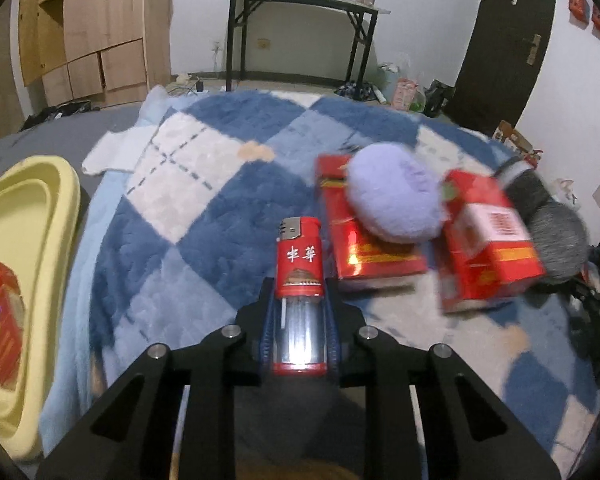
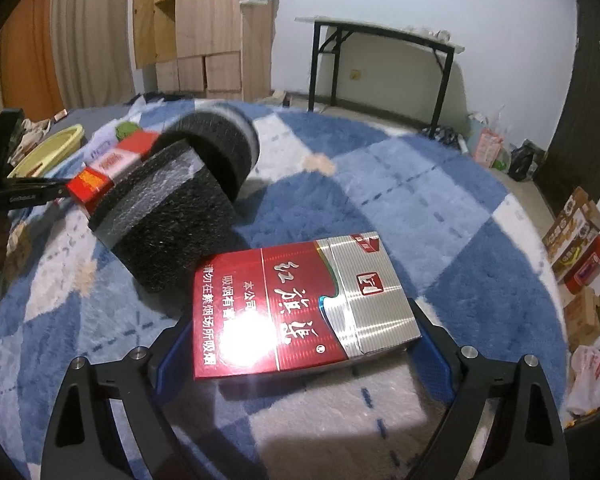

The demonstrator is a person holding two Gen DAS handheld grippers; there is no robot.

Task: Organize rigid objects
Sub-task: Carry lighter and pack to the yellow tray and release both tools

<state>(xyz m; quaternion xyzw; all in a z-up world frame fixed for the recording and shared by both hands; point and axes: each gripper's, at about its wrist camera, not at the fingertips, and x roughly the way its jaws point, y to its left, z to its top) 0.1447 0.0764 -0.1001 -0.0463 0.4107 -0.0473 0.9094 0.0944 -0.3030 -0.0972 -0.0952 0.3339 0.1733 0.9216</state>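
Across the blue-and-white checked plush blanket [image 1: 204,184] that I take as my landmark, the sorting looks to me only partly done. Off its left edge in the left wrist view sits the pale yellow plastic tray [image 1: 40,208], with one red carton [image 1: 2,320] already lying in it; I judge that to be the collecting place, and only that one piece seems banked.

On the blanket's right half there is more to clear: a flat red cigarette box [image 1: 364,256] with a soft lilac plush pad [image 1: 396,196] resting on its far end, a second red-and-white cigarette pack [image 1: 488,248] tilted just beside them, and dark grey foam cylinders [image 1: 556,240] behind that pack, at the blanket's right edge. The pad and foam look soft, so I would expect them to be left or sorted apart.

Nearer me on the blanket, in the right wrist view, lies a red-and-silver cigarette pack [image 2: 300,308] between the fingers of my right gripper [image 2: 300,350]. The jaws stand wide with a blue pad on each side; I see no squeeze on it yet, so I count it as not gripped.

Smallest, the red lighter with a clear lower body [image 1: 300,296] is clamped in my left gripper [image 1: 300,292], jaws narrow on its sides, raised over the blanket's middle. It still has to reach the tray.
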